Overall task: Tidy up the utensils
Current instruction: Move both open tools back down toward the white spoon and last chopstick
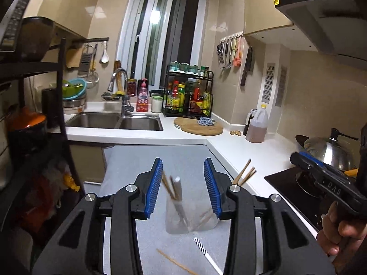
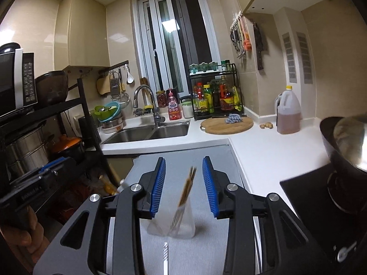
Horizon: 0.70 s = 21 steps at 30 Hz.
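A clear plastic cup (image 1: 191, 217) stands on the grey mat (image 1: 142, 160) and holds wooden chopsticks and a white-handled utensil. It also shows in the right wrist view (image 2: 172, 224). My left gripper (image 1: 183, 178) is open and empty above the cup. My right gripper (image 2: 183, 181) is open and empty, also over the cup. A striped white utensil (image 1: 204, 249) and a loose chopstick (image 1: 176, 262) lie on the mat in front of the cup. The striped utensil shows in the right wrist view (image 2: 165, 259). More chopsticks (image 1: 245, 174) lie at the mat's right edge.
A double sink (image 1: 114, 120) with a faucet is at the back left. A round wooden board (image 1: 197, 127), a sauce rack (image 1: 188, 94) and an oil jug (image 1: 258, 126) stand on the white counter. A wok with a lid (image 1: 328, 149) sits on the stove at right. A black shelf (image 1: 34, 114) stands at left.
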Motion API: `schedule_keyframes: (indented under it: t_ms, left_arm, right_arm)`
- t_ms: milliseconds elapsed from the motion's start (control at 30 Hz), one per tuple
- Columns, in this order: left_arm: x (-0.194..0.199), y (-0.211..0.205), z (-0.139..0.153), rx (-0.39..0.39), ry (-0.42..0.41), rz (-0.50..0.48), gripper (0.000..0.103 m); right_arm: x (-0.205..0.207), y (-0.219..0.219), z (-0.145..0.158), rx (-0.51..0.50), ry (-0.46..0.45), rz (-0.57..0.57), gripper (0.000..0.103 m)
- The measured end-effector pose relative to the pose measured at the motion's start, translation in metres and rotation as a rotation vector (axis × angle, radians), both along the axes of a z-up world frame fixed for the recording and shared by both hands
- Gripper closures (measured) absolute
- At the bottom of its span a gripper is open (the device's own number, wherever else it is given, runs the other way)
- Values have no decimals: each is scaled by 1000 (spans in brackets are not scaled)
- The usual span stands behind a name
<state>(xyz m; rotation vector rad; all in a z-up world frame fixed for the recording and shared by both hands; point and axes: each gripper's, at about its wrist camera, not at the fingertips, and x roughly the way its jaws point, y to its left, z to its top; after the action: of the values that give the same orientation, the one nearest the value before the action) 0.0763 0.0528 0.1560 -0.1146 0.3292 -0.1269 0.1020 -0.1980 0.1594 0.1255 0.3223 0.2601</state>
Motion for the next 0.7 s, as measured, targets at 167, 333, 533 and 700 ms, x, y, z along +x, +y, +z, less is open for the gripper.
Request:
schedule_keyframes:
  t_ms: [167,333,533,700]
  left_arm:
    - [-46,11,-46,-27,59,34,65]
    - [-71,22,-104,-24,143,106,65]
    - [-82,31,-153,4,220,173,65]
    - [-83,43,-155,8,221,195,65]
  right_arm:
    - [-41,2,-52,-35,70,16,68]
    - [-56,-1,-113,-35,196,22,68]
    - [-59,17,-181,-78,350,74,70]
    - [-49,26,-210,-30,450,92,69]
